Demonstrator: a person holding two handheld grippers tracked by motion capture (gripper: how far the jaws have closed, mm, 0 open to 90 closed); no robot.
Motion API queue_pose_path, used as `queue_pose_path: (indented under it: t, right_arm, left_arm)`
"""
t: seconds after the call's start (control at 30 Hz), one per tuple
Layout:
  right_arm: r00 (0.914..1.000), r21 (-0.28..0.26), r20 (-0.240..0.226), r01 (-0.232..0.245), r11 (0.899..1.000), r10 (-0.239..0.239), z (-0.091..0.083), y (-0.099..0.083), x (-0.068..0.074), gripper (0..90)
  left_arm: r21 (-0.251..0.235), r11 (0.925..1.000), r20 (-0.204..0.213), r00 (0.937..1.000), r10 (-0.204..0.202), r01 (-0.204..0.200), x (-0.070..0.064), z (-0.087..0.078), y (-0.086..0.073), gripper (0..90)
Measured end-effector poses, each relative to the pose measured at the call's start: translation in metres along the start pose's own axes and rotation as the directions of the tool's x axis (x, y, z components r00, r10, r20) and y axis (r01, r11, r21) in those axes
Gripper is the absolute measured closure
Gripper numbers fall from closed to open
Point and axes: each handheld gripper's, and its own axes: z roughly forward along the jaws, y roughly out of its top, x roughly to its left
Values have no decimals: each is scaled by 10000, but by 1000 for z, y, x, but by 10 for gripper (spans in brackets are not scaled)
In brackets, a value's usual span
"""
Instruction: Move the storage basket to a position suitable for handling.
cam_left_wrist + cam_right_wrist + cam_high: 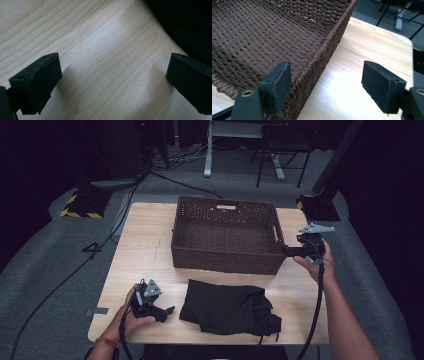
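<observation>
A dark brown woven basket [226,236] stands empty at the back middle of the wooden table [140,250]. In front of it lies a crumpled black cloth [229,308]. My left gripper [167,311] rests low at the front left, open, its jaws pointing at the cloth's left edge [190,27] with bare wood between them. My right gripper [286,251] is open beside the basket's right wall. In the right gripper view one jaw stands over the basket's rim [322,50] and the other over the table [367,50].
Cables run over the grey floor [60,265] left of the table. A yellow-black striped base [82,205] sits at the back left, another stand [317,205] at the back right. A white desk frame [210,150] and chair legs stand behind.
</observation>
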Motion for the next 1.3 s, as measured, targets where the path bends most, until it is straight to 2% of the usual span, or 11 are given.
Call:
queue_pose_path:
  t: [0.23,0.47,0.6,0.73,0.83,0.87,1.03,1.13,1.2,1.23,1.3]
  right_arm:
    - [9999,-786,-114,-57,9969,48,-43,-13,-3,229]
    - [9992,-1197,351,230,9925,-189,-79,-43,16,229]
    - [9969,-1112,-743,174,9936,-258,-89,-77,45,217]
    - [9832,-859,-1795,192,9961,-344,-89,-95,72,209]
    - [9661,-790,-2560,126,9968,-325,-89,-104,92,197]
    - [9538,-721,-2994,44,9974,-259,-87,-107,100,188]
    - [9341,-563,-3503,525,9970,-690,-83,-115,128,176]
    - [9097,-418,-4087,618,9972,-735,-78,-122,146,164]
    - [9055,-358,-4177,662,9972,-751,-76,-122,149,158]
    - [9123,-122,-3952,1115,9937,-1072,-68,-125,156,154]
    - [9150,64,-3917,1076,9942,-965,-60,-127,155,120]
  left_arm:
    - [14,9986,451,9976,525,-526,-16,-1,-2,4]
    - [10,9963,749,9935,859,-862,-33,2,1,4]
    - [1,9947,899,9907,1023,-1027,-41,4,4,4]
    - [-40,9932,1033,9878,1163,-1165,-48,6,6,4]
    - [-19,9927,1059,9871,1204,-1209,-49,7,7,4]
    - [-21,9925,1099,9864,1221,-1226,-52,8,8,4]
    - [-29,9913,1154,9846,1313,-1319,-56,11,11,4]
    - [-22,9901,1221,9826,1398,-1406,-61,14,15,3]
    - [-26,9897,1237,9821,1421,-1429,-62,16,18,3]
    - [-31,9891,1269,9810,1466,-1474,-64,19,20,3]
    - [-20,9890,1279,9808,1470,-1479,-66,21,23,3]
